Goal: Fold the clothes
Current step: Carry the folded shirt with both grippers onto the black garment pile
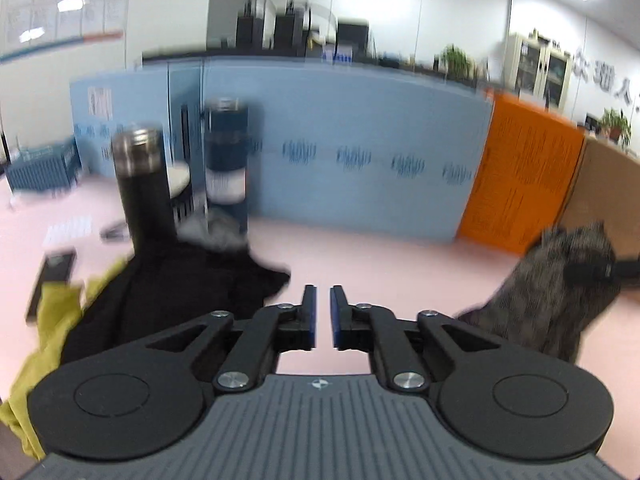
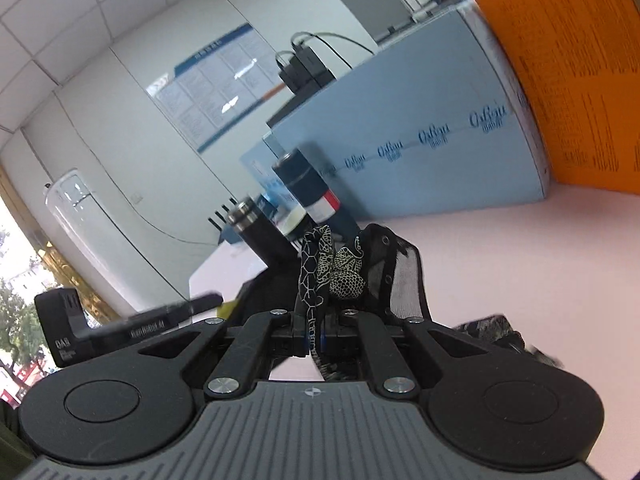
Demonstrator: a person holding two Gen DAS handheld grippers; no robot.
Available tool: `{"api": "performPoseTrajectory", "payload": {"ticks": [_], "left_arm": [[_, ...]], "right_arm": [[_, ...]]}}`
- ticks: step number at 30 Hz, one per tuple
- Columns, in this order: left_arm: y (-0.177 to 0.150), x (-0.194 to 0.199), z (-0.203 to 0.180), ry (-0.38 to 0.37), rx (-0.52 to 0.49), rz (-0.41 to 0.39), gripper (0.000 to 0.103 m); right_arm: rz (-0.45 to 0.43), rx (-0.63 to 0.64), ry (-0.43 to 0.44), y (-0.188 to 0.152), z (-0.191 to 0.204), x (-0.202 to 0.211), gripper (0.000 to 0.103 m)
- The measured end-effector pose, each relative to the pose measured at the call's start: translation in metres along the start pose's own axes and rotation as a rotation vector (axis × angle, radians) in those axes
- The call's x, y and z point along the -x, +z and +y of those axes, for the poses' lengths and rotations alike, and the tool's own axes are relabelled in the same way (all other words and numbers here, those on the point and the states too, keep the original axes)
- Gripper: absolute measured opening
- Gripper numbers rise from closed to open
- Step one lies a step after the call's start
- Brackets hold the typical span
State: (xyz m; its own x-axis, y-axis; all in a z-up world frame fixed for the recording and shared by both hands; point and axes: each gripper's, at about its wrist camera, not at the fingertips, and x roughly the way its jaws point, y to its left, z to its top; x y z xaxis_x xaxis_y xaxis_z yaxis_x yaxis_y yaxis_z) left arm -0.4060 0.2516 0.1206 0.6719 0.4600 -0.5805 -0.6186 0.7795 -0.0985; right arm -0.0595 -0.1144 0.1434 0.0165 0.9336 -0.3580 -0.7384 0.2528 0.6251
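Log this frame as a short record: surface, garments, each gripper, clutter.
surface: pink table
left gripper: slightly open, nothing between the pads
right gripper: shut on patterned black-and-white garment
other clothes: black garment, yellow-green garment, both lying at the left
clutter: two dark flasks standing behind the black garment

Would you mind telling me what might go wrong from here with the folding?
1. Only the right gripper pinches the patterned garment; the left gripper is open and empty, so the cloth may bunch.
2. Two tall bottles stand beside the black clothes; swinging fabric might topple them.
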Motion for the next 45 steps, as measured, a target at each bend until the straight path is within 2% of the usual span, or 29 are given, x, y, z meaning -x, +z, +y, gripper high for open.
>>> {"api": "performPoseTrajectory", "payload": {"ticks": [1, 3, 6, 9, 13, 17, 21, 22, 23, 24, 25, 29, 33, 36, 40, 42, 45], "left_arm": [[-0.007, -0.01, 0.002, -0.025, 0.0, 0.043, 0.024], [-0.018, -0.029, 0.0, -0.082, -0.001, 0.096, 0.047], [-0.023, -0.063, -0.014, -0.151, 0.009, 0.144, 0.066], [-0.022, -0.105, -0.029, -0.217, 0.028, 0.216, 0.066], [-0.02, -0.162, -0.051, -0.299, 0.063, 0.316, 0.066], [-0.014, -0.197, -0.082, -0.383, 0.078, 0.369, 0.068], [-0.011, -0.215, -0.121, -0.409, 0.022, 0.386, 0.079], [-0.011, -0.216, -0.129, -0.405, 0.002, 0.385, 0.078], [-0.011, -0.217, -0.135, -0.393, -0.02, 0.385, 0.056], [-0.011, -0.217, -0.142, -0.38, -0.041, 0.384, 0.009], [-0.012, -0.217, -0.148, -0.367, -0.063, 0.383, 0.004], [-0.01, -0.187, -0.154, -0.287, -0.134, 0.26, 0.002], [0.004, -0.136, -0.128, -0.238, -0.135, 0.135, 0.002], [0.016, -0.082, -0.094, -0.164, -0.125, 0.023, 0.003], [0.028, -0.022, -0.107, -0.033, -0.074, -0.093, 0.003], [0.037, -0.009, -0.095, 0.051, -0.042, -0.126, 0.003], [0.042, -0.006, -0.056, 0.175, 0.008, -0.144, 0.003]], "right_arm": [[-0.004, -0.012, -0.018, -0.001, -0.004, 0.001, 0.004], [-0.037, -0.058, -0.053, -0.006, -0.014, 0.012, 0.004], [-0.106, -0.123, -0.124, -0.016, -0.027, 0.038, 0.004], [-0.171, -0.175, -0.207, -0.028, -0.039, 0.071, 0.004], [-0.207, -0.248, -0.312, -0.043, -0.064, 0.101, 0.004], [-0.204, -0.282, -0.363, -0.057, -0.081, 0.111, 0.004], [-0.21, -0.299, -0.382, -0.069, -0.085, 0.109, 0.004], [-0.214, -0.305, -0.385, -0.071, -0.086, 0.108, 0.004], [-0.218, -0.312, -0.387, -0.073, -0.086, 0.107, 0.004], [-0.223, -0.319, -0.389, -0.075, -0.086, 0.107, 0.004], [-0.223, -0.324, -0.39, -0.076, -0.085, 0.106, 0.004], [-0.224, -0.325, -0.376, -0.08, -0.078, 0.102, 0.004], [-0.228, -0.292, -0.309, -0.071, -0.056, 0.096, 0.004], [-0.227, -0.24, -0.207, -0.054, -0.029, 0.085, 0.004], [-0.189, -0.16, -0.036, -0.022, 0.005, 0.058, 0.004], [-0.146, -0.126, 0.053, -0.002, 0.014, 0.031, 0.004], [-0.069, -0.086, 0.152, 0.025, 0.016, -0.03, 0.004]]}}
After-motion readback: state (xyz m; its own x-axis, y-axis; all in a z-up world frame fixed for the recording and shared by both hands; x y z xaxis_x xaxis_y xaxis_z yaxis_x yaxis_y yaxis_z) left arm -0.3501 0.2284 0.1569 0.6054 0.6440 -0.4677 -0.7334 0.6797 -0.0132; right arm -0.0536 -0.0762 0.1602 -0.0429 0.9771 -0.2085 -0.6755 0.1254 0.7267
